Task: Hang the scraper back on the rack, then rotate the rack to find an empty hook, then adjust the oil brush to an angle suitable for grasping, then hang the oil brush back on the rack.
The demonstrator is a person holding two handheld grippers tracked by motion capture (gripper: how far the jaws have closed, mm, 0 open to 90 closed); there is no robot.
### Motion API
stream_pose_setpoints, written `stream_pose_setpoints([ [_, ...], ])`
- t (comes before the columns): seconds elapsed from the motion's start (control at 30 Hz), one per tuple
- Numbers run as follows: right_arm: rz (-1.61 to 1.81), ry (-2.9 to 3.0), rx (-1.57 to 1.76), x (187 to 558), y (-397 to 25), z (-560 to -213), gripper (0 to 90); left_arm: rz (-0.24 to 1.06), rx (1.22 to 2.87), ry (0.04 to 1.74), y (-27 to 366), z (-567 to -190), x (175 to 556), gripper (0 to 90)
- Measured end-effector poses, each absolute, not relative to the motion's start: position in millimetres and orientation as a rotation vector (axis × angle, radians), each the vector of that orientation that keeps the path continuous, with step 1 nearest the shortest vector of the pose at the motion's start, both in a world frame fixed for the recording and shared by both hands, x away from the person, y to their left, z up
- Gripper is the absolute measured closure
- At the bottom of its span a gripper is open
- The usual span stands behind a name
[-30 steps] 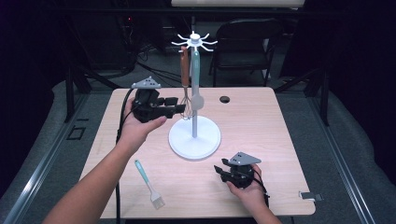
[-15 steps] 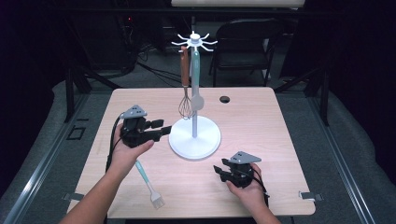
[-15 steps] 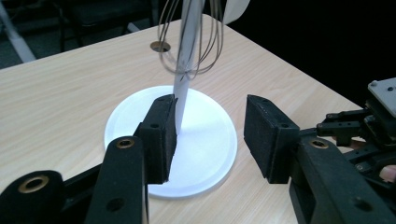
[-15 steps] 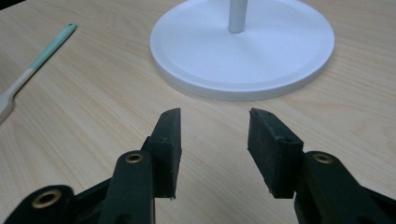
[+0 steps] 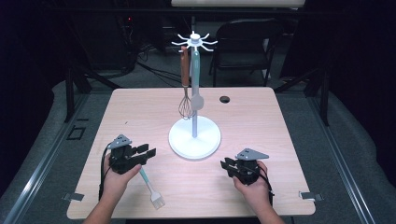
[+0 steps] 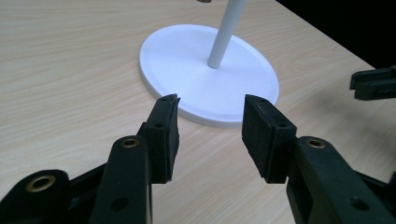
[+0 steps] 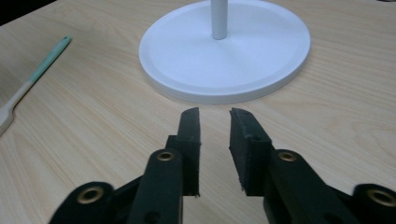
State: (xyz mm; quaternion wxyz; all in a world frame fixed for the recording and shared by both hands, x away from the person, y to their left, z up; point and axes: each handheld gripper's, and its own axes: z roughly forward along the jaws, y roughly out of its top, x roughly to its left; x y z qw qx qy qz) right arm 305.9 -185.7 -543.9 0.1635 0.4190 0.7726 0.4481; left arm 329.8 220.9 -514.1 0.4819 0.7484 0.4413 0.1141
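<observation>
Left claw [image 6: 210,128]: jaws parted wide, nothing between them, touching nothing. In the high view it hovers low over the near-left part of the counter [image 5: 289,126], directly above the handle of a basting brush [image 5: 150,186]. Its own camera looks past the jaws to the white round base of the utensil stand [image 6: 205,70].

Right claw [image 7: 215,135]: jaws parted by a narrow gap, empty. It sits near the counter's front edge, right of the stand base, jaws aimed at that base.

Item under the left claw: the brush lies flat on the counter, teal handle running toward the stand, pale bristle head toward the front edge. Judged light and stiff in the handle, with soft bristles at the head. The smooth, slim handle may slip or roll, so the hold is best taken at mid-handle, across its width.

Stand: a whisk [image 5: 185,93] with brown handle and a teal spoon [image 5: 196,84] hang from the top hooks.
</observation>
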Motion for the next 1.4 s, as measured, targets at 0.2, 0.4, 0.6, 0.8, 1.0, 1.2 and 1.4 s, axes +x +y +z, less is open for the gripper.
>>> stream_pose_setpoints([
  [0.2,1.301,2.188,1.187,307,-192,-536,89.1,0.282,1.795,1.102,232,-520,328,54.9],
  [0.4,1.340,2.161,1.121,309,-192,-529,90.0,0.253,1.765,1.119,239,-524,327,54.6],
  [0.6,1.380,2.118,1.096,314,-192,-516,90.0,0.249,1.763,1.126,242,-527,327,54.5],
  [0.8,1.452,2.071,1.070,322,-192,-494,90.0,0.250,1.763,1.129,243,-528,327,54.6],
  [1.0,1.472,2.047,1.024,330,-192,-475,90.0,0.252,1.772,1.123,241,-529,327,54.7],
  [1.2,1.505,2.034,0.997,338,-189,-459,90.0,0.251,1.775,1.124,241,-530,327,54.7],
  [1.4,1.536,2.009,0.966,345,-184,-442,90.0,0.251,1.780,1.125,239,-531,328,54.7],
])
